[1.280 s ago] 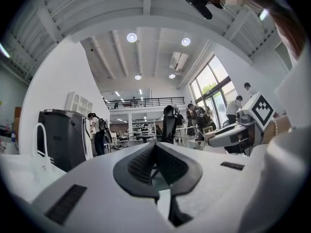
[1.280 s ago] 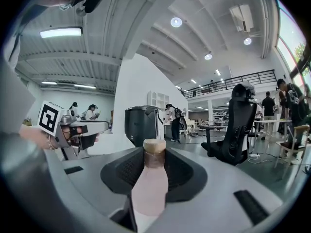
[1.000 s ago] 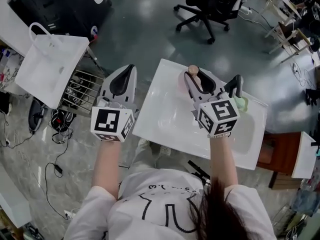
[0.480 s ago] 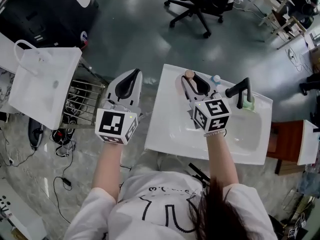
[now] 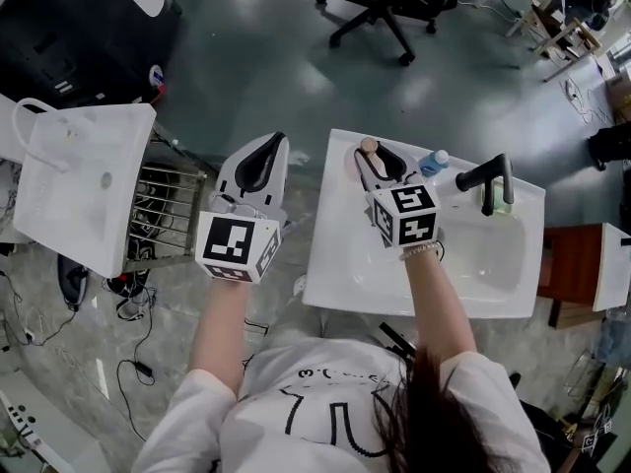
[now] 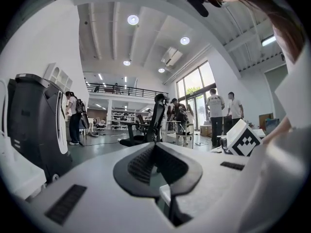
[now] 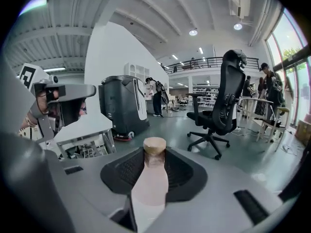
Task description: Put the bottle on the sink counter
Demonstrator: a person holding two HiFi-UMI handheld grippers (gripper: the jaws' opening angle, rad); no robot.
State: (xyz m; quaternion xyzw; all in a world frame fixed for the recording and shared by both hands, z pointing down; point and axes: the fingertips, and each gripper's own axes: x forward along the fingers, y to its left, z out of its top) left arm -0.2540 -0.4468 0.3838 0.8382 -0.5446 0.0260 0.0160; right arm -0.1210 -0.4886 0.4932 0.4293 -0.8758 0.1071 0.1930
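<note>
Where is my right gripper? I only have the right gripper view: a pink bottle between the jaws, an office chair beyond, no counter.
Observer: The head view shows the right gripper and pink bottle over the back left corner of the white sink.
Operator: Anything crowding that corner?
Observer: A blue-capped bottle sits just right of it, before the black faucet.
Operator: And the other one?
Observer: The left gripper is left of the sink, off it, nothing between its jaws.

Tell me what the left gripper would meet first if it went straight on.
The way looks free: the left gripper points over bare floor. Far ahead, the office chair seems in line; depth is unclear.
</note>
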